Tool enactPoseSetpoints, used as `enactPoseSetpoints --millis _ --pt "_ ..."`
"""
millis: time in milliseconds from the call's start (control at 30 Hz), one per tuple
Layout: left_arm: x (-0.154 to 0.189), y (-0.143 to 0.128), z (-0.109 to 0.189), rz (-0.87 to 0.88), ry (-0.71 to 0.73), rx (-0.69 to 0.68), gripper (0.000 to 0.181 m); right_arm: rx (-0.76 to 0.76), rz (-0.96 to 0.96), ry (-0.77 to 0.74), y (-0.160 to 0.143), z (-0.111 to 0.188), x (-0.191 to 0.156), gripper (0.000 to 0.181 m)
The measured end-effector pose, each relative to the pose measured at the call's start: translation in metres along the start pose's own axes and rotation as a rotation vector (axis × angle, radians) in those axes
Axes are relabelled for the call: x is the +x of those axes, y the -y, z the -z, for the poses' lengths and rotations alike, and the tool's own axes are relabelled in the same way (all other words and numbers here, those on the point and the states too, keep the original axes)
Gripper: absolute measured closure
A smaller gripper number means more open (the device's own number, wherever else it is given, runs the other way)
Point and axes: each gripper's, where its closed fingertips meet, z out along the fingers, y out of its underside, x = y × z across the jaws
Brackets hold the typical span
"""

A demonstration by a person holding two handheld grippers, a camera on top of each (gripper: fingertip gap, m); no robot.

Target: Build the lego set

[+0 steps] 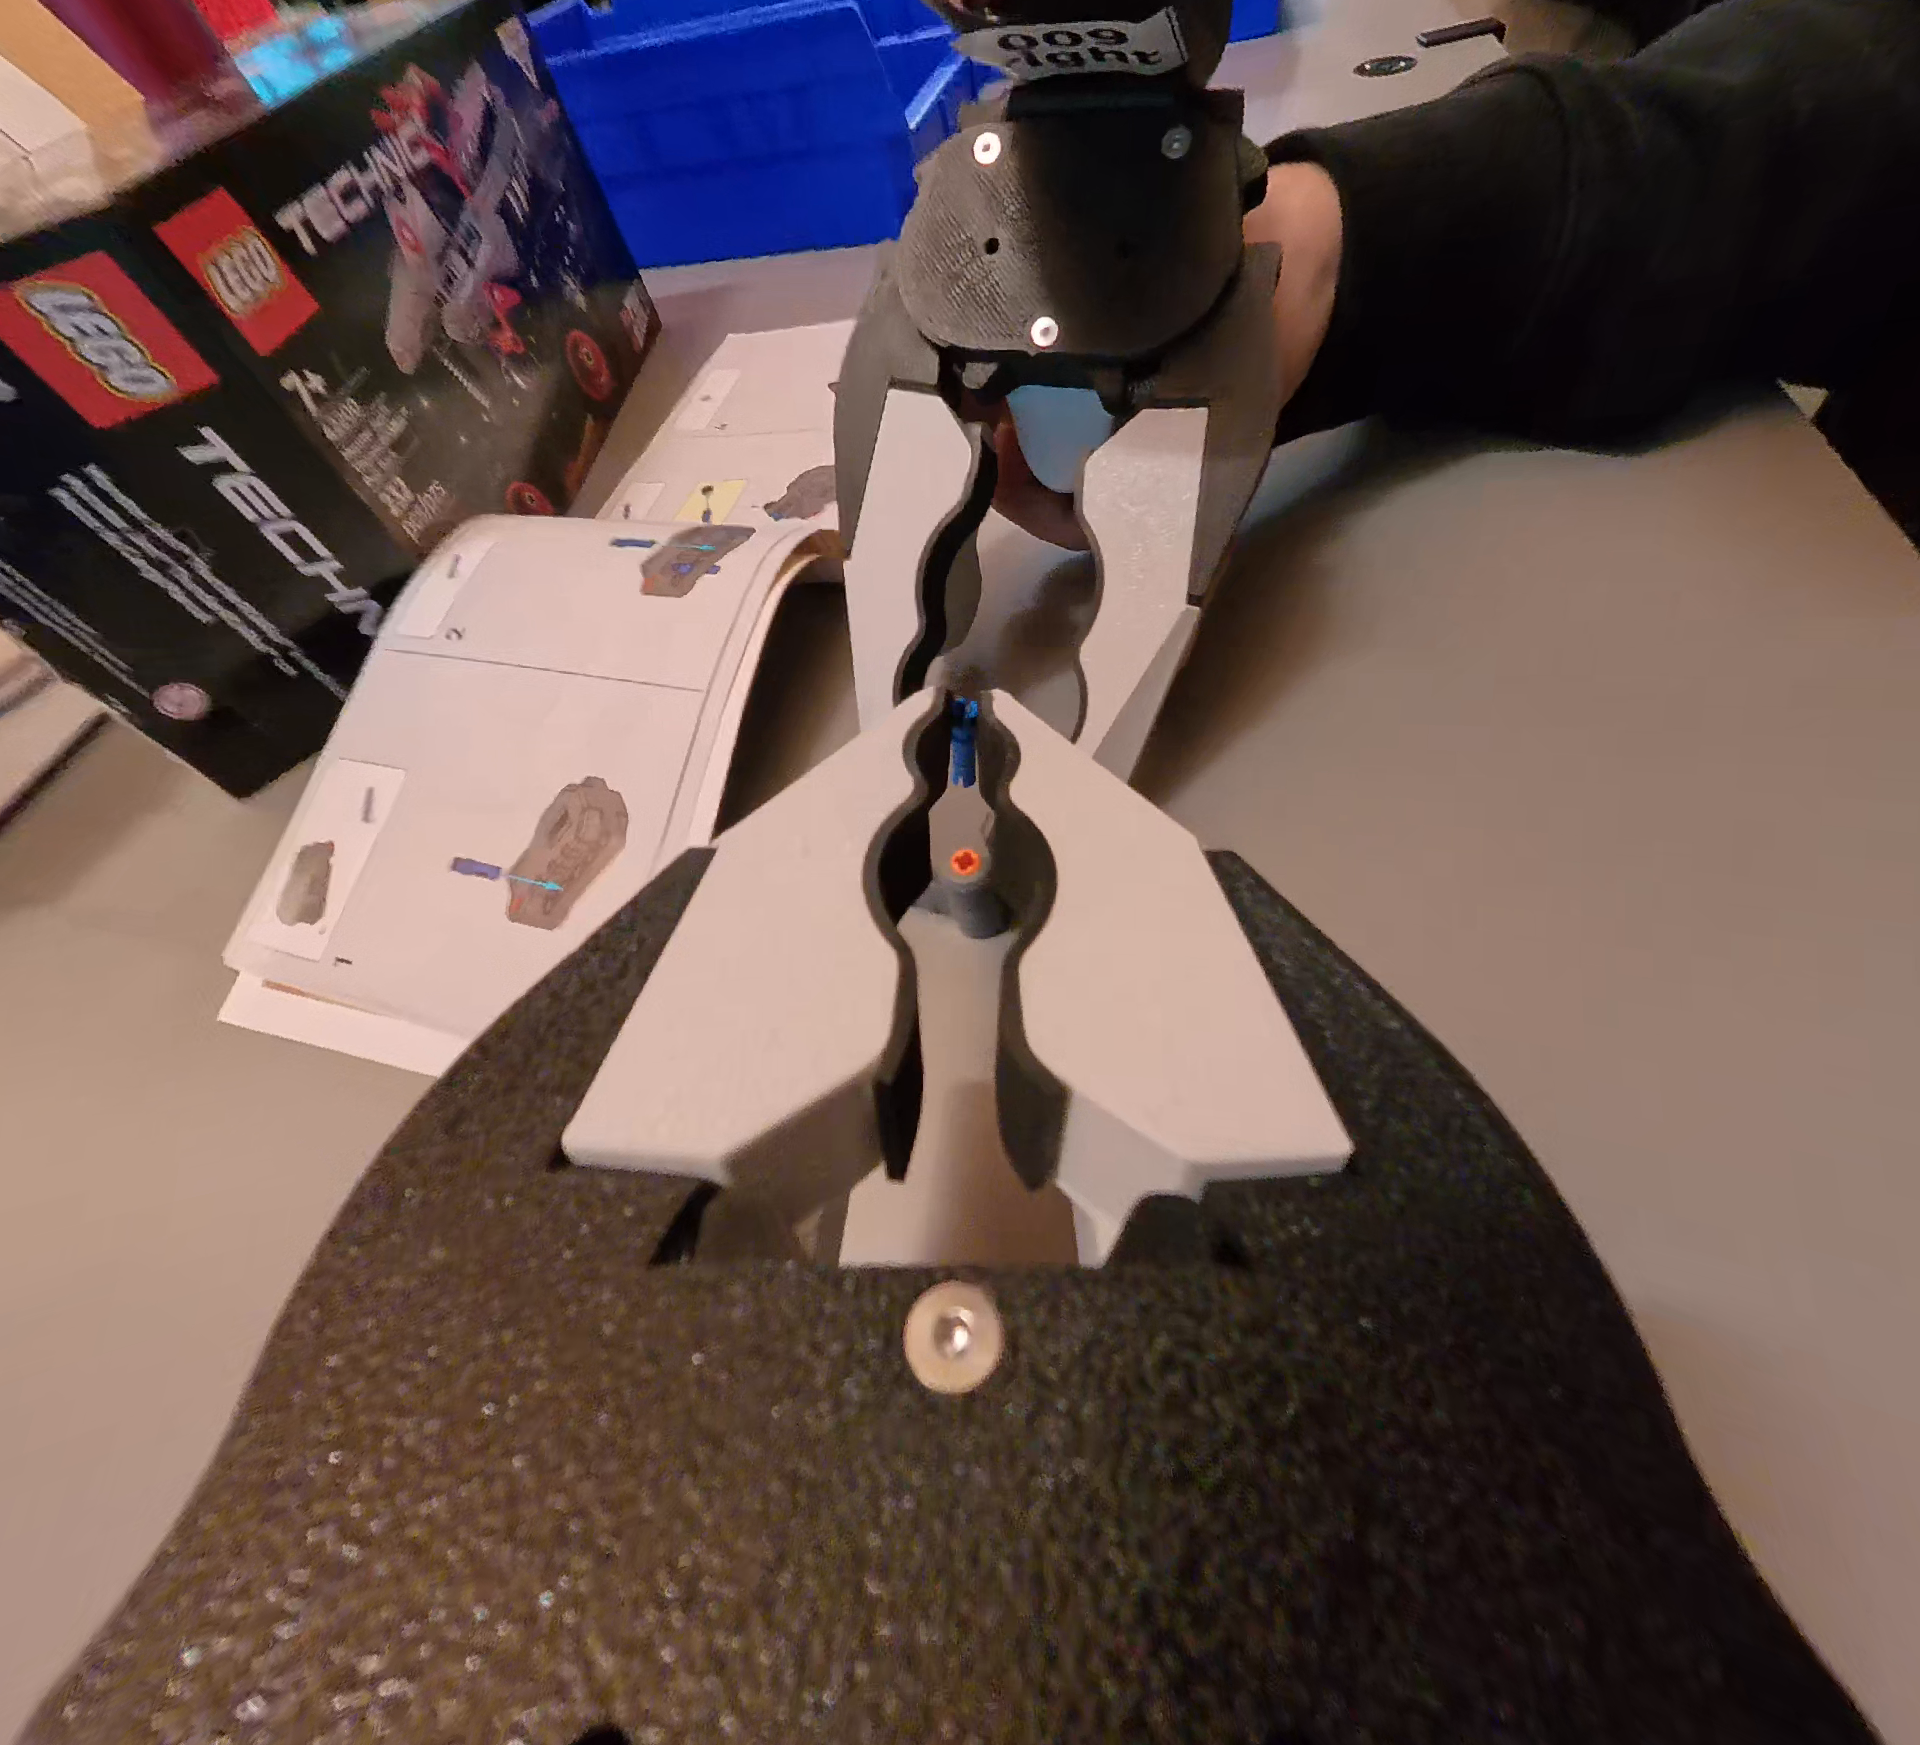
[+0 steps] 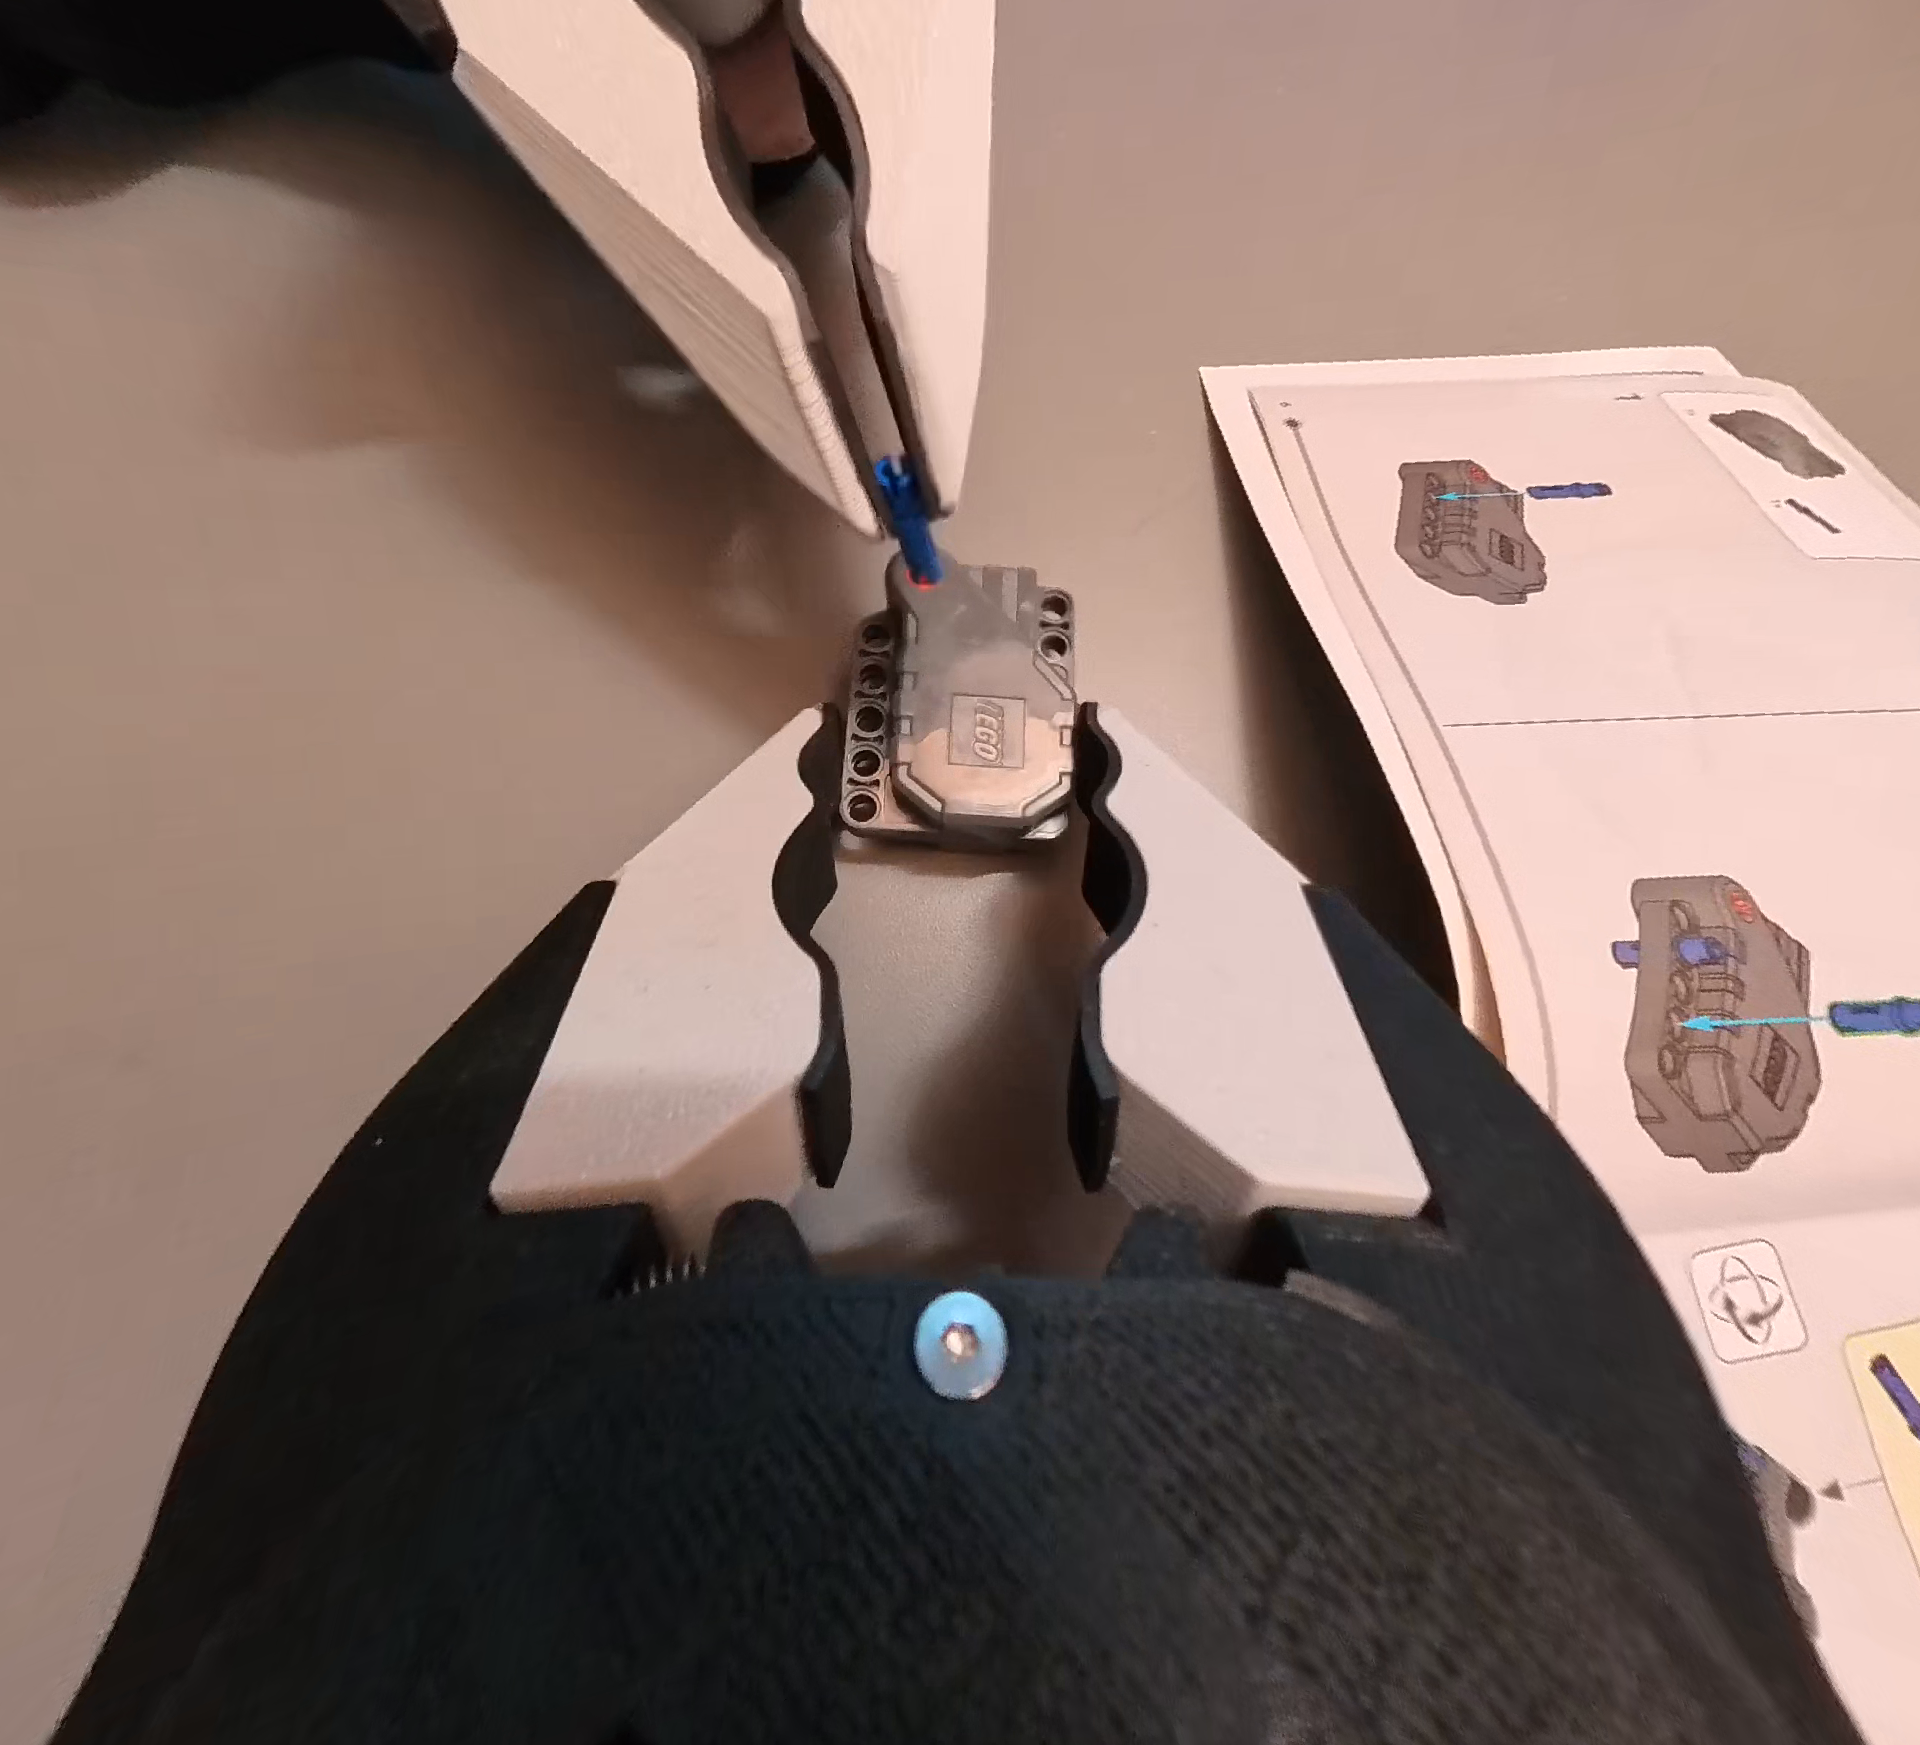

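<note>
1. Grey table (image 1: 1507,916) runs under both grippers, with blue bins (image 1: 727,116) at the back (contents hidden from where I stand) and a dark set box (image 1: 312,365) on the left.
2. Open booklet (image 2: 1621,760) lies beside the work.
3. Right gripper (image 2: 961,760) is clamped on the grey motor block (image 2: 966,719), whose long axis runs straight away from its camera, orange hole at the far end.
4. Left gripper (image 1: 964,719) is pinched on a blue pin (image 2: 906,516), which slants down, its lower tip at that orange hole.
5. Both hover just above the table.
</note>
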Motion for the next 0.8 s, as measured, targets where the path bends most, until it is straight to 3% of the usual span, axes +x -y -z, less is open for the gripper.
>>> enactPoseSetpoints --millis 33,167,300,533,800 --pt "0.001 -0.002 -0.001 0.027 -0.020 -0.016 0.180 -0.001 -0.005 0.005 0.000 0.000 0.000 0.138" --pt "0.004 -0.008 -0.007 0.122 -0.062 -0.071 0.180 0.001 0.004 -0.032 0.000 0.000 0.005 0.128" --pt "0.006 -0.009 -0.008 0.183 -0.097 -0.086 0.180 -0.003 0.000 0.027 0.000 -0.001 0.000 0.138" --pt "0.007 -0.007 -0.008 0.171 -0.100 -0.074 0.180 -0.004 0.005 0.039 0.000 -0.001 0.000 0.138" --pt "-0.012 0.009 -0.003 0.094 0.057 0.042 0.180 0.136 0.045 -0.217 0.026 0.013 0.029 0.139"
